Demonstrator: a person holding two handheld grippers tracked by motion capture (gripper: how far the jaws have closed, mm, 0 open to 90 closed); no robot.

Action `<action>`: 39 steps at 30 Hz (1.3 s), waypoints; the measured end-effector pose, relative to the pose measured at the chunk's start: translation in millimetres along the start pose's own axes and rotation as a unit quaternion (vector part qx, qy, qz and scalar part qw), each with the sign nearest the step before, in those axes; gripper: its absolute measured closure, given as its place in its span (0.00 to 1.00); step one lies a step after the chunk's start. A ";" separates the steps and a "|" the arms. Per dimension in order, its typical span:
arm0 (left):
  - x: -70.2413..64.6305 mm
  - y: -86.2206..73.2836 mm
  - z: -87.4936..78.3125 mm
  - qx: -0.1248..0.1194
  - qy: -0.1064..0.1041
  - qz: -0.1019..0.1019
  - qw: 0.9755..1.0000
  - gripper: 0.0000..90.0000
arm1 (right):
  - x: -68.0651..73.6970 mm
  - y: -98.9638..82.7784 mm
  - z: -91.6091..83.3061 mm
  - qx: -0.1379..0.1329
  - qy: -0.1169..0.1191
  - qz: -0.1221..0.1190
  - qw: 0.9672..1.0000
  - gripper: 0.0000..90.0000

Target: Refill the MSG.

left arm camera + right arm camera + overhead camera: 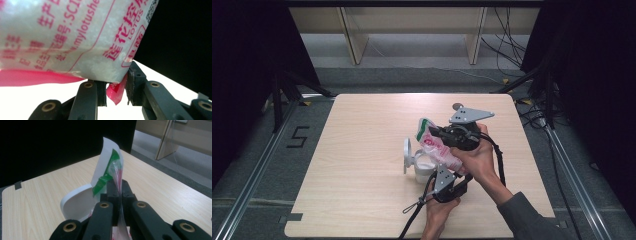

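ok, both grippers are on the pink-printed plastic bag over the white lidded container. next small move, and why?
Probably tip the pink-printed plastic bag a little further over the white container: the right gripper pinches its green-striped top, the left gripper holds its lower corner, and the lid stands open.

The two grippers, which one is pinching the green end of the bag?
The right gripper, clamped shut on the bag's green-printed top edge. The left gripper holds the pink bottom corner instead.

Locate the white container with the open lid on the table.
In the high view the white container stands near the table's middle, just left of both grippers, under the pink-printed bag they hold above it.
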State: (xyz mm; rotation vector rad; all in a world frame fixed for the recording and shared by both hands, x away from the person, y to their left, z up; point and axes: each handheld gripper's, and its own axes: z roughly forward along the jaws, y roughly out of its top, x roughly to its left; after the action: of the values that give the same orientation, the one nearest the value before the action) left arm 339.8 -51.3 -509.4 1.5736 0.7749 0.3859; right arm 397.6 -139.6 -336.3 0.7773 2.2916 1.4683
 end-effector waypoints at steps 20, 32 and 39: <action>0.5 -5.1 -4.4 0.000 0.000 -0.020 1.000 0.72 | -19.3 -17.0 -32.4 -0.059 0.008 0.034 0.998 1.00; 1.7 -3.7 -11.5 0.034 0.022 -0.021 0.999 0.55 | -29.8 -41.7 -45.8 -0.111 0.017 0.086 0.990 1.00; 2.6 -8.1 -14.2 0.029 0.022 -0.054 0.998 0.43 | -33.7 -59.0 -46.1 -0.124 0.017 0.094 0.988 1.00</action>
State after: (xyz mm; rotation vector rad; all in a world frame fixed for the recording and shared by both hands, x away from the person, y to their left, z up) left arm 330.4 -39.1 -515.3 1.5736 0.9082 0.3213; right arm 384.3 -212.8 -371.0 0.9190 2.0496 1.8218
